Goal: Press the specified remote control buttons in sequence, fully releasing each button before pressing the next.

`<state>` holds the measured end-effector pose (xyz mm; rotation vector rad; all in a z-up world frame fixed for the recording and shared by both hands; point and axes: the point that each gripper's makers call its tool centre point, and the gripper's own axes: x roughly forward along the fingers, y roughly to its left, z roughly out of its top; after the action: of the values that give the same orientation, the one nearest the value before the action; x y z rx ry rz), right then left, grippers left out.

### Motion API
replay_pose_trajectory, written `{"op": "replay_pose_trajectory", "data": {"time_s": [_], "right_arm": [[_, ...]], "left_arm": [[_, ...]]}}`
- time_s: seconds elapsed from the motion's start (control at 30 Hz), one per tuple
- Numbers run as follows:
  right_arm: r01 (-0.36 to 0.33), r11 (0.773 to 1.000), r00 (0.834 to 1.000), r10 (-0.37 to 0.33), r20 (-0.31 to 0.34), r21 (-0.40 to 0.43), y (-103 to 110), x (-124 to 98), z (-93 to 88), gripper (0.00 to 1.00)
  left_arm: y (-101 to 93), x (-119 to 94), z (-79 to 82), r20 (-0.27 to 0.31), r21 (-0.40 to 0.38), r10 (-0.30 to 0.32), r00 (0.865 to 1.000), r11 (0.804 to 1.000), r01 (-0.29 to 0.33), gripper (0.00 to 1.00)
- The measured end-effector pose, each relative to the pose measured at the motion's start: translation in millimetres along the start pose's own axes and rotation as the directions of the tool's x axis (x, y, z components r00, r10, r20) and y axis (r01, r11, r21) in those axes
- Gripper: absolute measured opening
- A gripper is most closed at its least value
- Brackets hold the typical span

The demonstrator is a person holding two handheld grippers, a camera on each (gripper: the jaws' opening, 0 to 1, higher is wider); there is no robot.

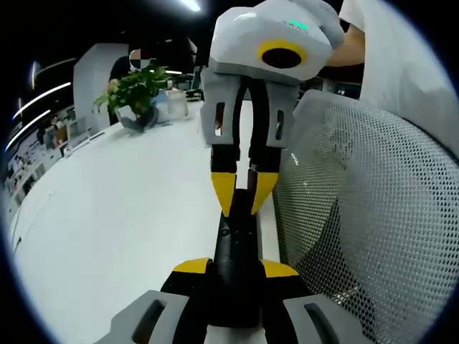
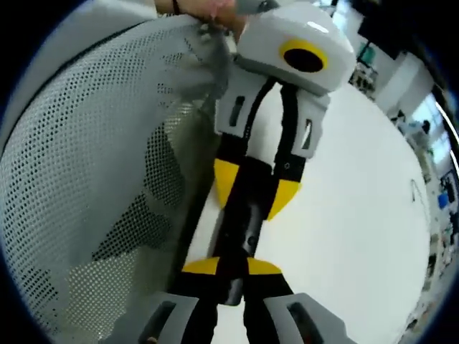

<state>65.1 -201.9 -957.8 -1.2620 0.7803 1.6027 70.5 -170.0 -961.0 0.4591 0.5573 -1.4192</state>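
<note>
A black remote control (image 1: 234, 247) runs lengthwise above the white table (image 1: 107, 215), and my left gripper (image 1: 235, 268) is shut on its near end. My right gripper (image 1: 242, 203) comes down from the top of the left gripper view. Its yellow-tipped jaws are drawn nearly together and point at the remote's far end. I cannot tell whether they touch it. In the right gripper view the remote control (image 2: 242, 229) stretches from my right gripper (image 2: 232, 266) up to the left gripper (image 2: 254, 190), which clamps it by its sides.
A grey mesh chair back (image 1: 373, 215) (image 2: 93, 179) stands close beside the table edge, right next to both grippers. A potted plant (image 1: 136, 89) sits at the table's far end. A person's white sleeve (image 1: 405, 64) is behind the chair. The table (image 2: 351, 215) spreads wide on the other side.
</note>
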Motion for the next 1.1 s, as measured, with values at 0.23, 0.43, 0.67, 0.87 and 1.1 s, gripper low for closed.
{"op": "replay_pose_trajectory", "data": {"time_s": [0.23, 0.43, 0.67, 0.87, 1.1], "right_arm": [[-0.033, 0.988, 0.999, 0.034, -0.001, 0.151, -4.0, 1.0, -2.0, 0.08], [0.001, 0.968, 0.999, -0.013, 0.046, 0.250, -4.0, 0.5, -1.6, 0.08], [0.054, 0.917, 0.982, -0.120, 0.143, 0.396, -5.5, -0.9, -0.4, 0.07], [0.087, 0.935, 0.975, -0.150, 0.162, 0.345, -4.7, -0.4, 1.2, 0.07], [0.049, 0.985, 0.997, -0.059, 0.059, 0.163, -3.7, 1.2, 2.8, 0.07]], "left_arm": [[0.6, 0.2, 0.3, 0.003, -0.010, 0.004, 1.000, 1.000, -0.004, 0.25], [1.1, 0.2, 0.2, 0.000, -0.007, 0.004, 1.000, 1.000, -0.004, 0.25], [1.1, 0.3, 0.2, -0.001, -0.005, 0.004, 1.000, 1.000, -0.004, 0.25], [0.6, 0.3, 0.3, -0.001, -0.002, 0.004, 1.000, 1.000, -0.004, 0.25], [0.4, 0.5, 0.4, -0.001, -0.002, 0.003, 1.000, 1.000, -0.003, 0.25]]}}
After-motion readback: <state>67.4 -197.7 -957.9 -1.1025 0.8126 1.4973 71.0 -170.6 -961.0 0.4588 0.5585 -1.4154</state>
